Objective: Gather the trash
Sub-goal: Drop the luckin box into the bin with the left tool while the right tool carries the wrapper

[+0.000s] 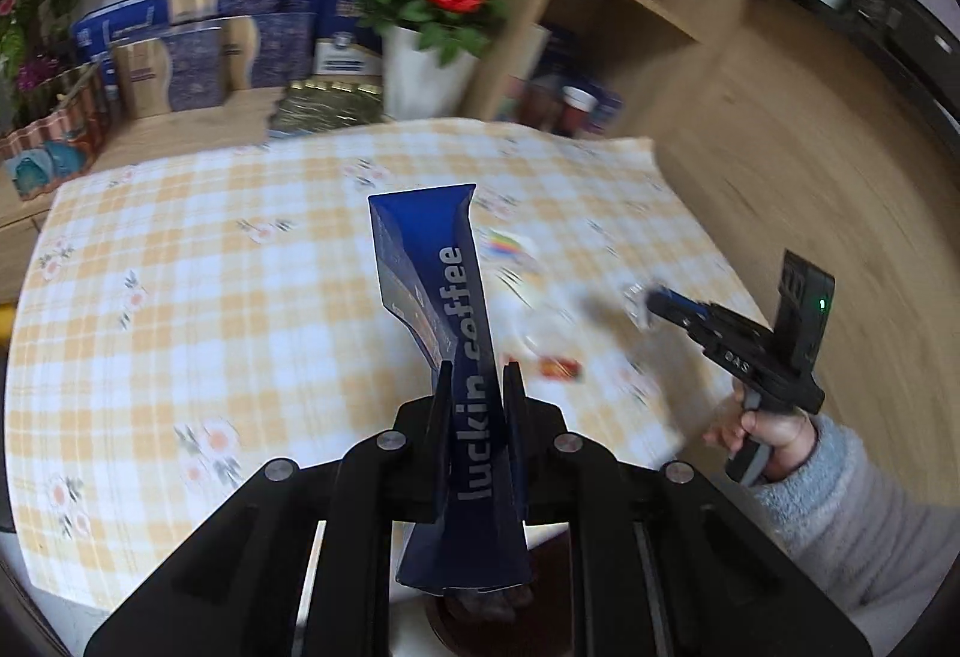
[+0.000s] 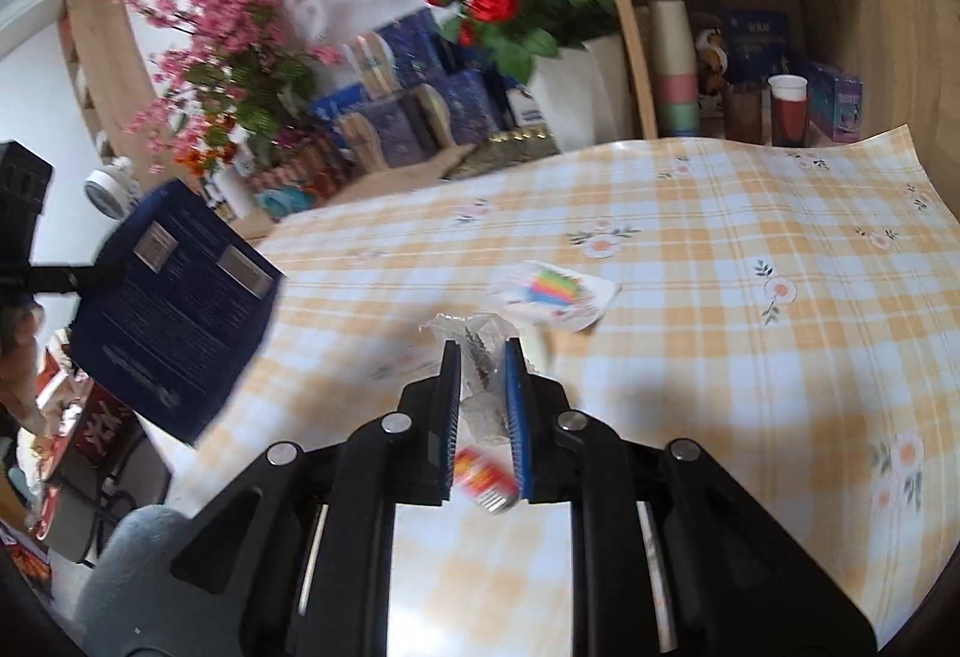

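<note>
Two grippers tilted down | left gripper (image 1: 477, 387) jaws clamp blue bag (image 1: 441, 297) | right gripper (image 2: 483, 357) jaws clamp clear wrapper (image 2: 480, 357)

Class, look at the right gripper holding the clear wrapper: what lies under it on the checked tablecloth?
Under the right gripper lies a small red packet on the tablecloth; the fingers hide its edges.

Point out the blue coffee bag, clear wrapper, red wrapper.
blue coffee bag (image 1: 465, 345), left wrist view, printed side panel
clear wrapper (image 2: 483, 357), right wrist view, crumpled part between tongs
red wrapper (image 1: 561, 368), left wrist view, its middle
</note>
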